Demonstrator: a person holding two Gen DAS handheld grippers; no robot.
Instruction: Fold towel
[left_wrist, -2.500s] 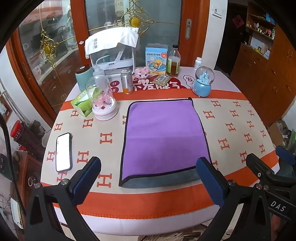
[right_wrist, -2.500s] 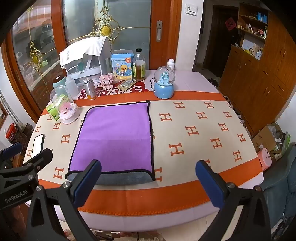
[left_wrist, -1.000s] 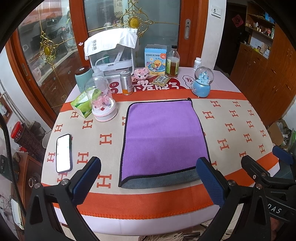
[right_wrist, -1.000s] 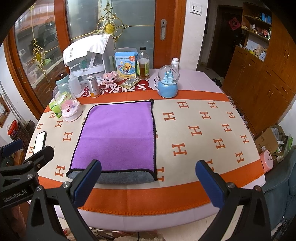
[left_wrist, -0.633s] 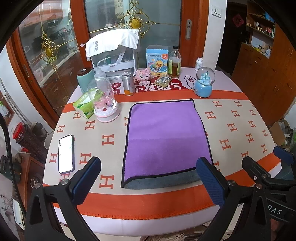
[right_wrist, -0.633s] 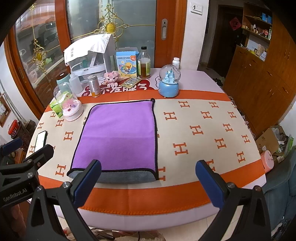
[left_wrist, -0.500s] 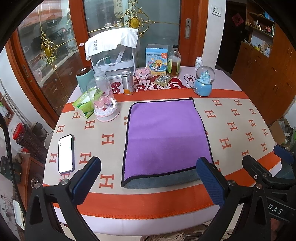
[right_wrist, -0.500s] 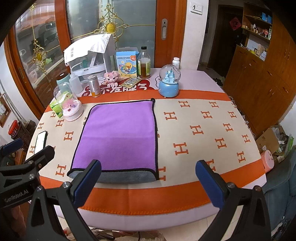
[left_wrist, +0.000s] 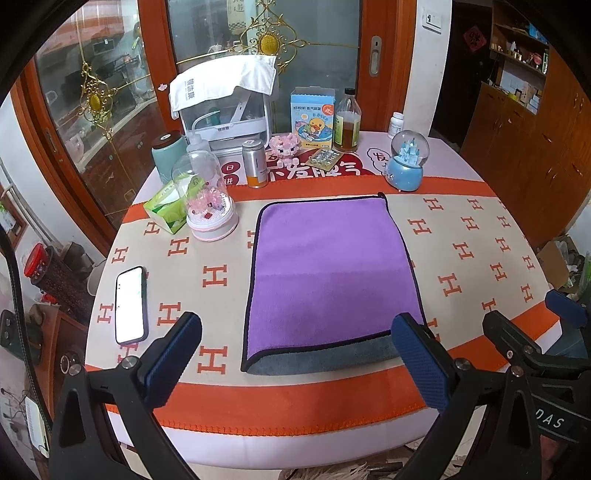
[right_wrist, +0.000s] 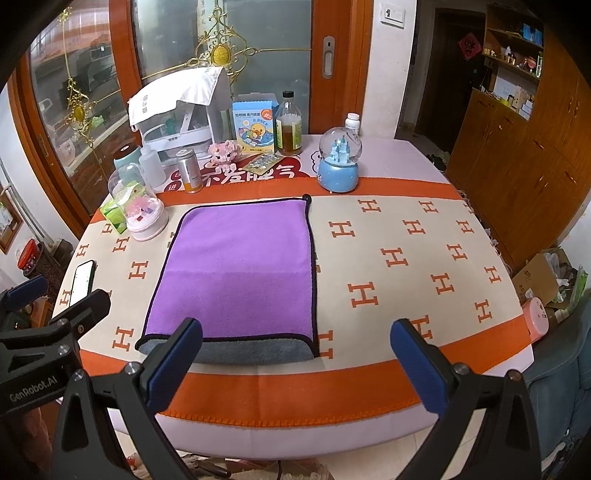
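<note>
Little has moved since the earlier frames: both views have drifted only slightly, and the towel lies in the same place on the bench.

From the left wrist view, the left hand-held gripper (left_wrist: 295, 358) is spread wide, its blue fingers (left_wrist: 173, 358) apart and holding nothing, hovering above the near orange border of the bench (left_wrist: 295, 402) without touching the cloth. Between those fingers sits the purple towel (left_wrist: 328, 273), flat, with black piping and a grey underlayer showing along its near edge. Its long axis runs away from the camera, from the near orange band toward the far one, and a small loop marks its far right corner. To the left of the towel lies a phone (left_wrist: 130, 305), well apart, and farther back stand a green tissue pack (left_wrist: 166, 210) and a glass dome (left_wrist: 207, 199) near the towel's far left corner. A blue snow globe (left_wrist: 406, 166) stands beyond the far right corner.

In the right wrist view, the right hand-held gripper (right_wrist: 295, 358) is likewise released and empty, poised over the bench's near edge. Its left finger overlaps the towel's (right_wrist: 240, 269) near left corner in the picture; whether it touches cannot be told. Right of the towel the patterned cloth lies bare out to the bench's right rim, giving open room on that side. The near strip between the towel and the bench edge is narrow.
</note>
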